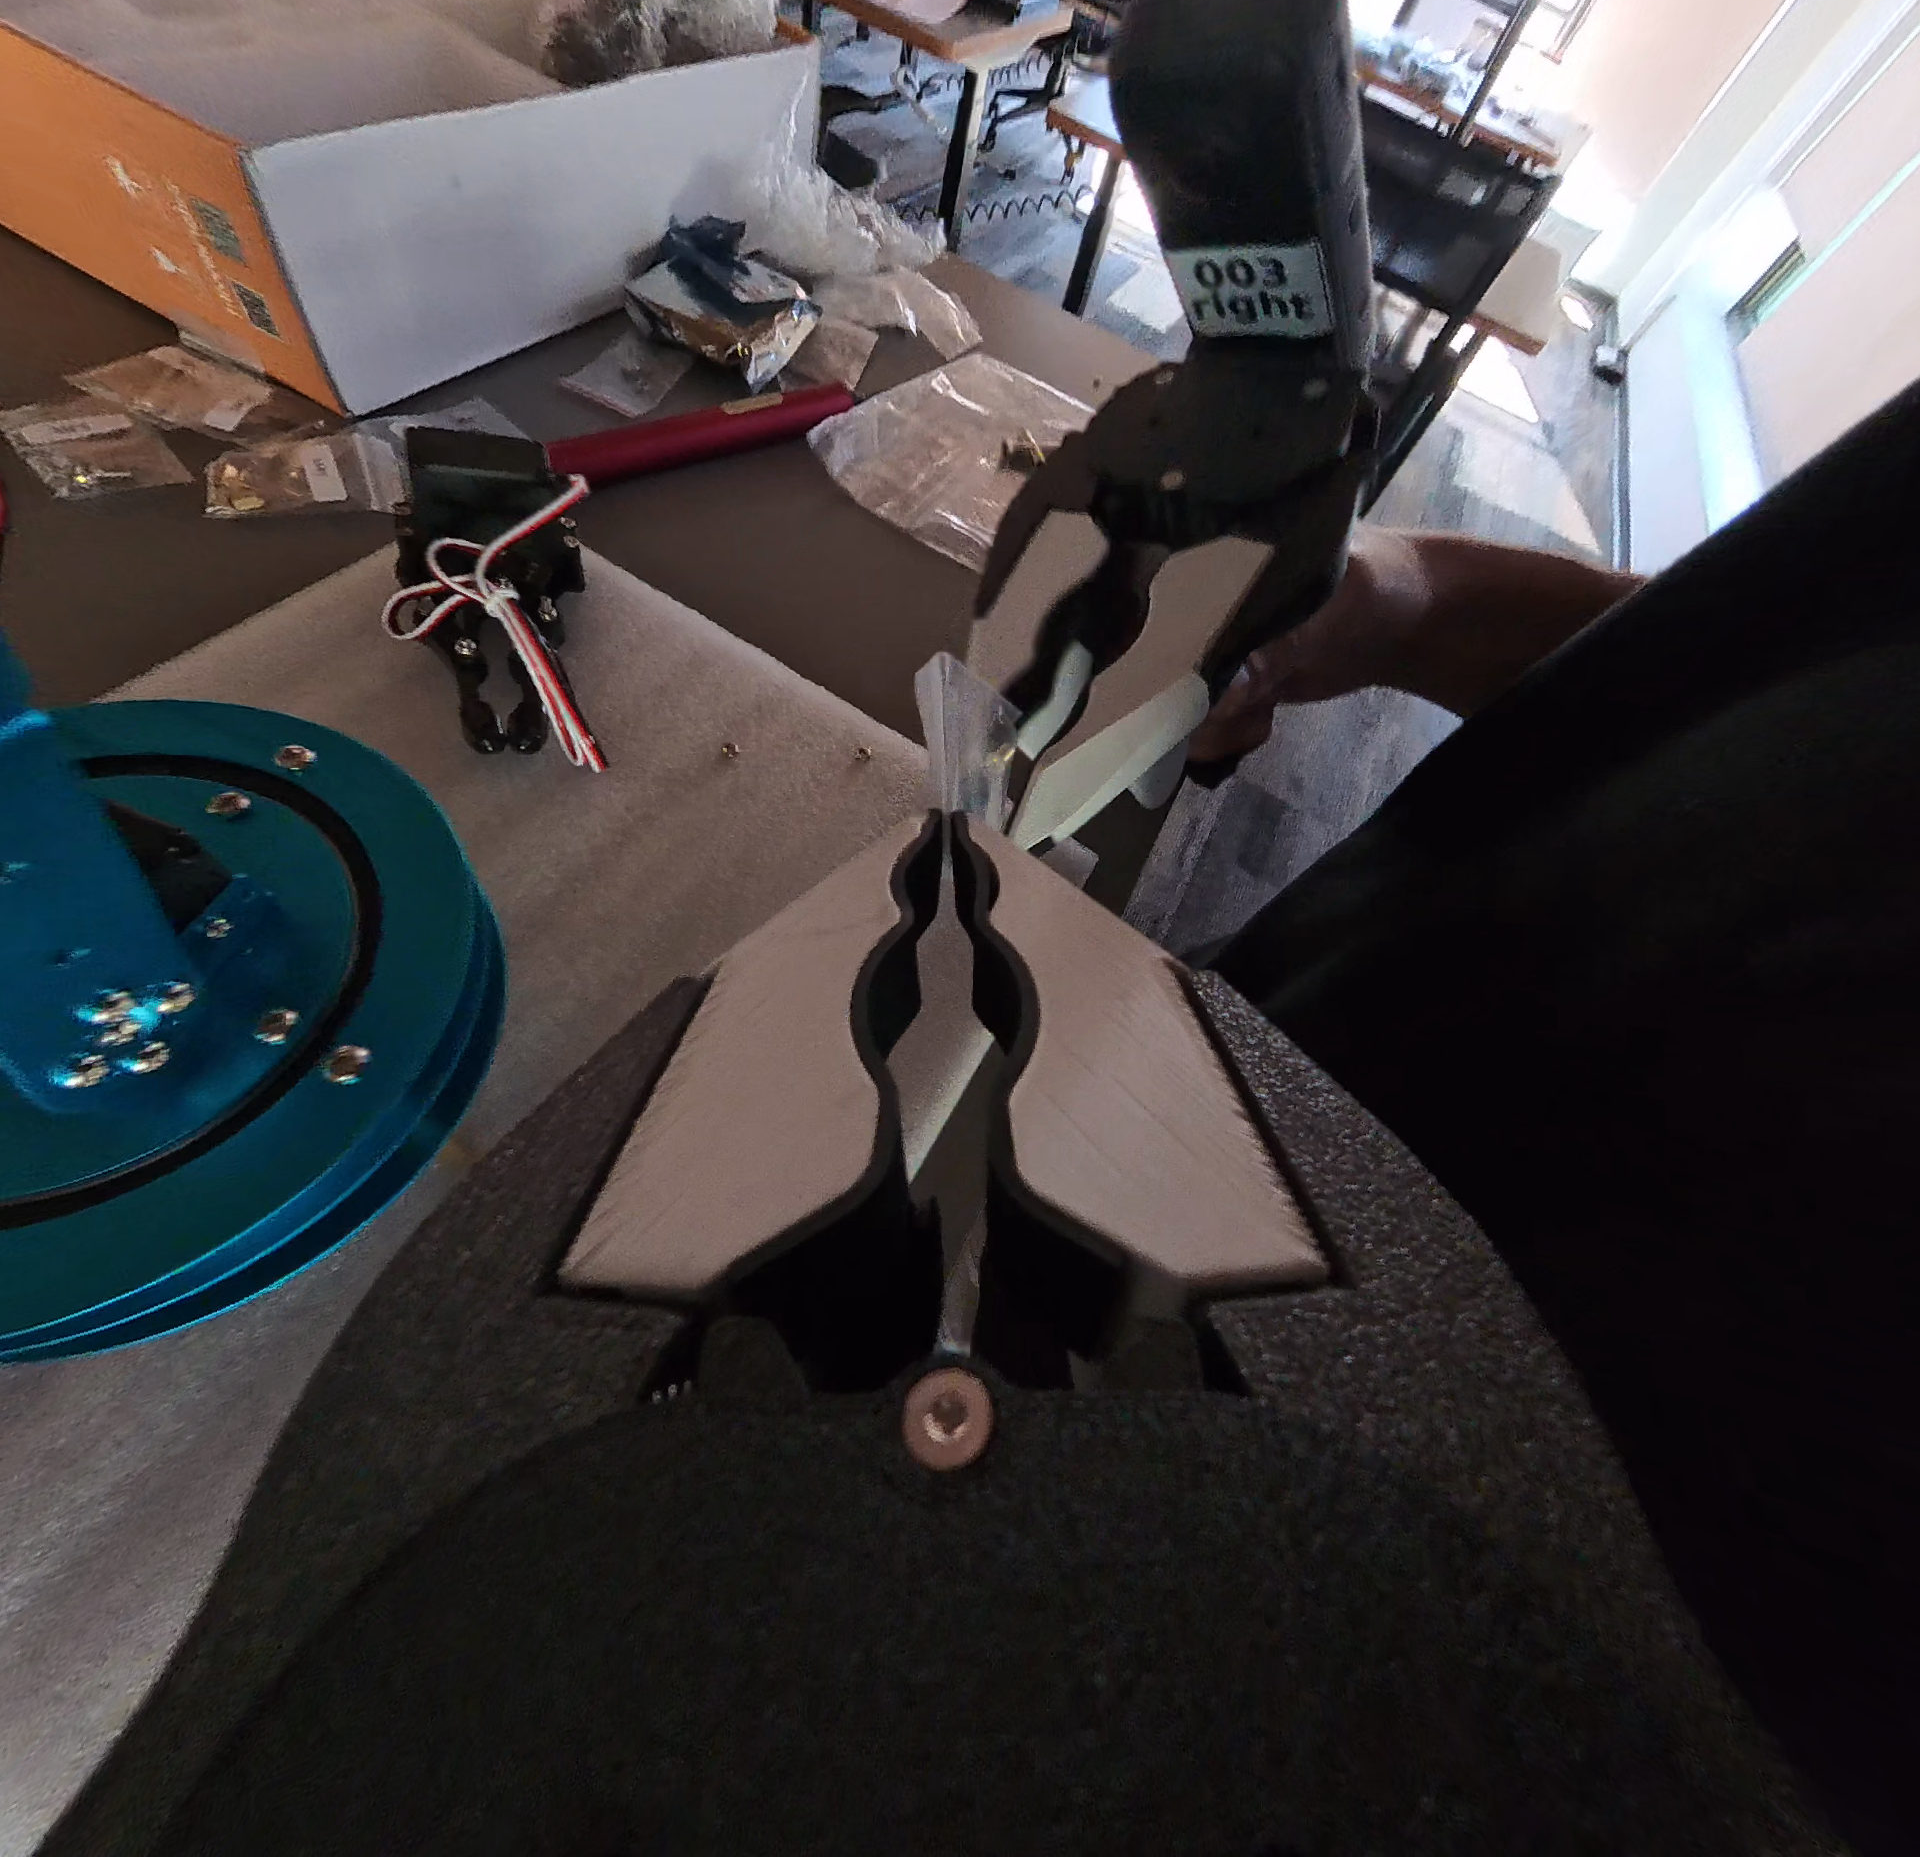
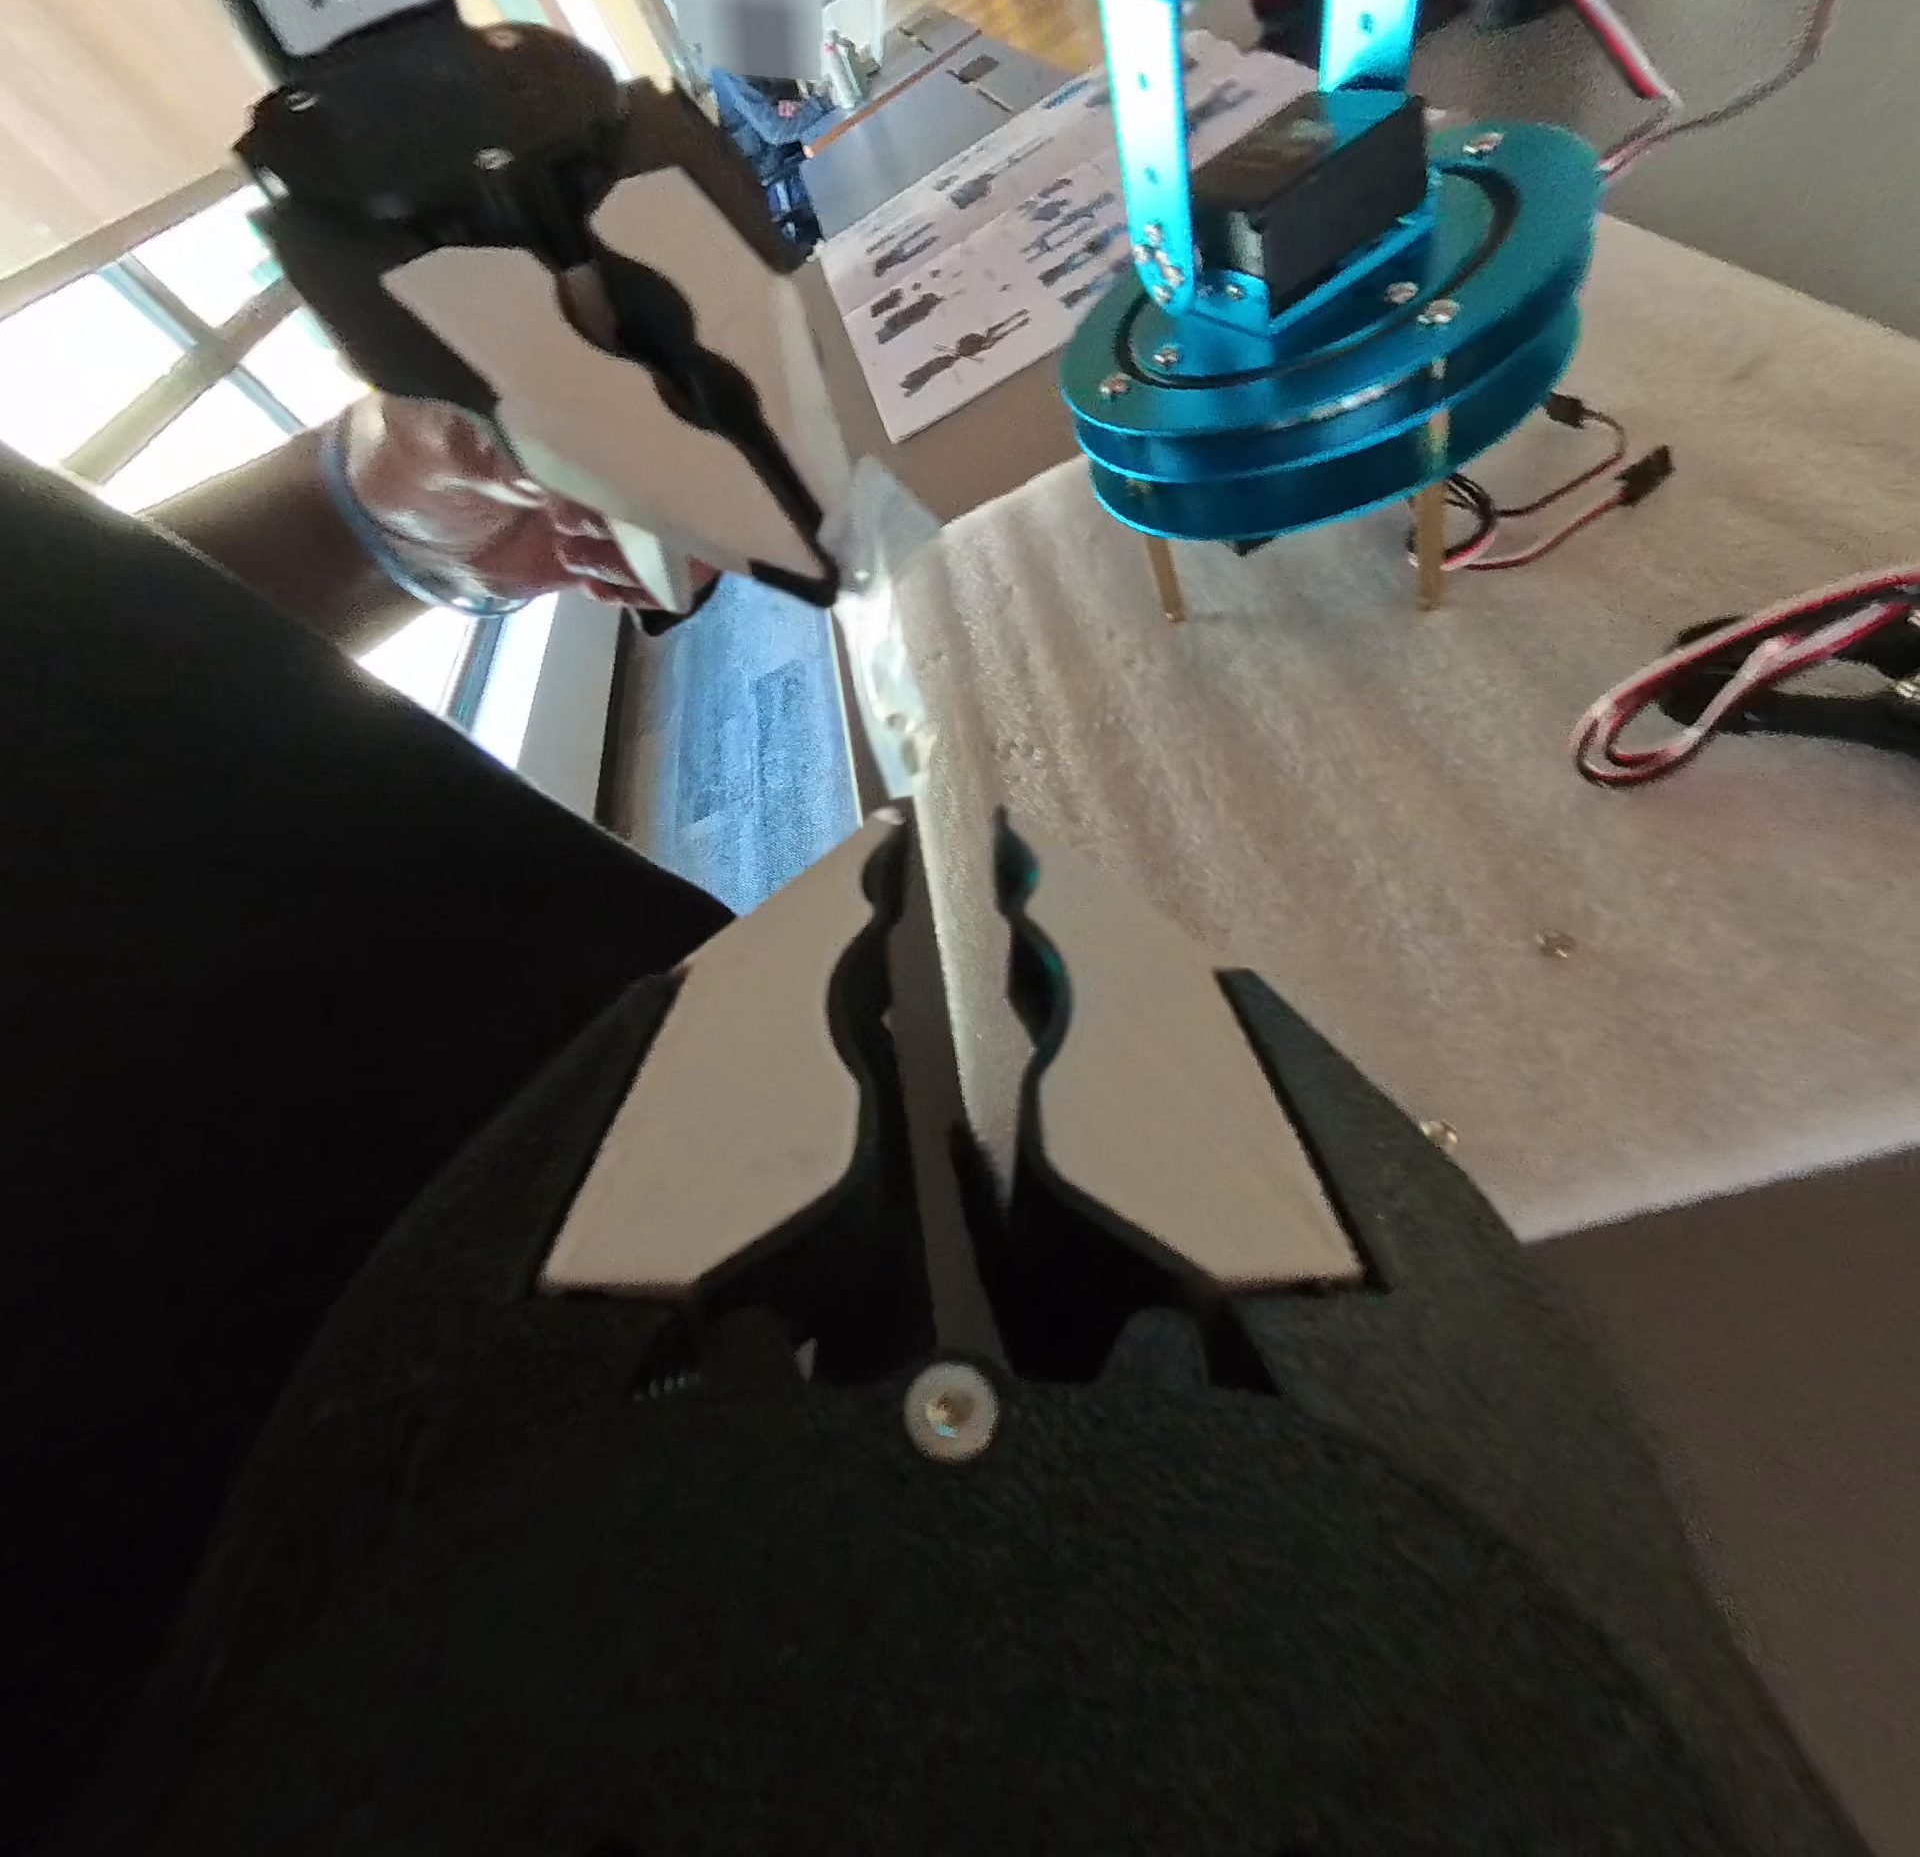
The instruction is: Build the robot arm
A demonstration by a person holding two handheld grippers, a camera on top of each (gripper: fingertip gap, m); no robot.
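Left claw (image 1: pixel 951 820): clamped on clear plastic bag (image 1: pixel 961 716). Right claw (image 2: pixel 951 831): slightly parted, empty. Worktop (image 2: pixel 1299 820): foam-padded, carrying blue turntable base (image 2: pixel 1340 353). Room: daylit, cluttered.

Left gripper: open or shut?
Shut: the left gripper pinches a small clear plastic bag between its tips, which almost meet.

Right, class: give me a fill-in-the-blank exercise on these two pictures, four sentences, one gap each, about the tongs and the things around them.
1. The left tongs are shut on a small clear plastic ____.
2. The right tongs stand ____, holding nothing.
3. The round base of the small arm is coloured ____.
4. It stands on thin legs on a pale foam ____.

Missing words: bag; open; blue; mat
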